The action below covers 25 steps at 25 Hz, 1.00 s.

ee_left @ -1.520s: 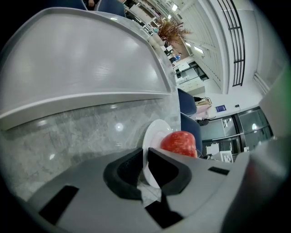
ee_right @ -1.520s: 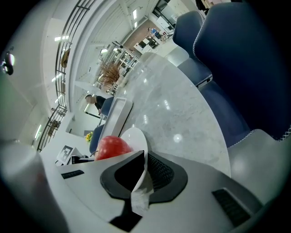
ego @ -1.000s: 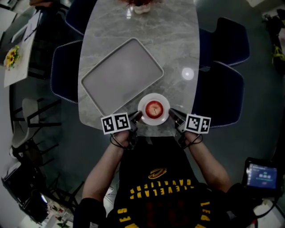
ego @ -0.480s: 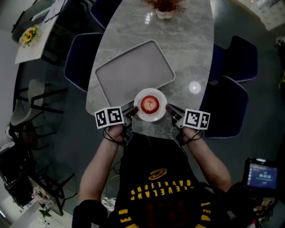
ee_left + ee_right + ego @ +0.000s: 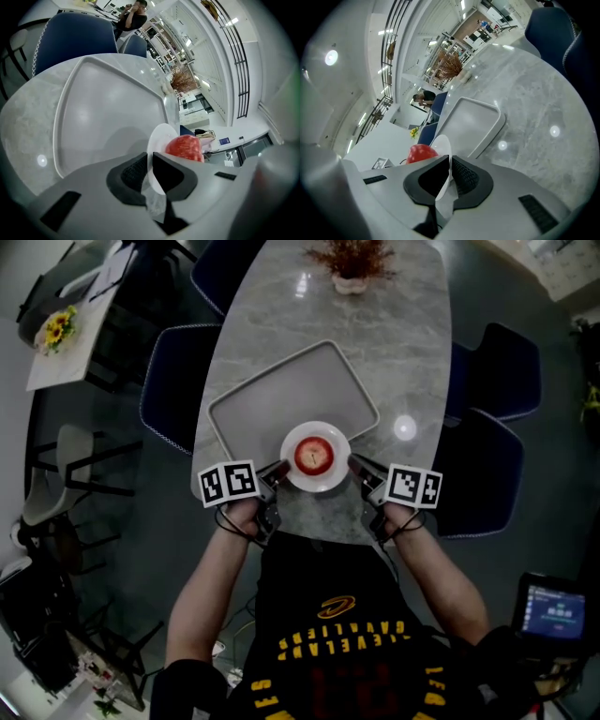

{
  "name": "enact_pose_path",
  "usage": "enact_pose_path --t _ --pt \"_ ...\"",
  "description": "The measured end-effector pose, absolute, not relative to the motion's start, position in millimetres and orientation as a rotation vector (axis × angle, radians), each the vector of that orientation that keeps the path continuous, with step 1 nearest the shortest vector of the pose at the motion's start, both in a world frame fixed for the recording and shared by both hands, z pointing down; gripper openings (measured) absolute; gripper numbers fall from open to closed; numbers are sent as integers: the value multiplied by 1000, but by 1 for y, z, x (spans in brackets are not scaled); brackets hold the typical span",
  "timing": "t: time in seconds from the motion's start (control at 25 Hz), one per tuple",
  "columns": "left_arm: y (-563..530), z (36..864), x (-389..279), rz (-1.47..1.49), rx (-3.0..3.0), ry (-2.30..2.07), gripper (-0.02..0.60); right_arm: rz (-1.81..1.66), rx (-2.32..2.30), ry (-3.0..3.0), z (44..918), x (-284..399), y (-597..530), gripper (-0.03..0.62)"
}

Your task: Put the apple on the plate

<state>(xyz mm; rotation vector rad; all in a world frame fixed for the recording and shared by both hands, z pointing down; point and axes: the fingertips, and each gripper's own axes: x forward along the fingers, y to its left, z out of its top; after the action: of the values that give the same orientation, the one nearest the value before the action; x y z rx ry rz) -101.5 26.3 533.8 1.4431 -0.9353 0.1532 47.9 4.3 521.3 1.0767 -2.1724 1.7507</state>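
Over table [image 5: 403, 343], left gripper [image 5: 279, 468] and right gripper [image 5: 354, 463] jaws pinch plate [image 5: 316, 486]; apple [image 5: 313, 456] upright.

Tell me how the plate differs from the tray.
The plate is round and white; the tray is rectangular and grey. The plate carries the apple; the tray is bare. The left gripper and right gripper clamp the plate's rim; the tray lies ungripped on the table. Both are plain and pale.

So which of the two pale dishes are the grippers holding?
The small round plate carrying the apple: left gripper and right gripper pinch its opposite rims. The big rectangular tray lies empty, ungripped.
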Motion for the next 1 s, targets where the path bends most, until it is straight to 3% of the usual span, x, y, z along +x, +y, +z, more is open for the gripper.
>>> enact_pose_path --t 1.0 --pt "-70 578 -161 219 1410 -866 38 1787 1234 -2066 559 -11 -90 29"
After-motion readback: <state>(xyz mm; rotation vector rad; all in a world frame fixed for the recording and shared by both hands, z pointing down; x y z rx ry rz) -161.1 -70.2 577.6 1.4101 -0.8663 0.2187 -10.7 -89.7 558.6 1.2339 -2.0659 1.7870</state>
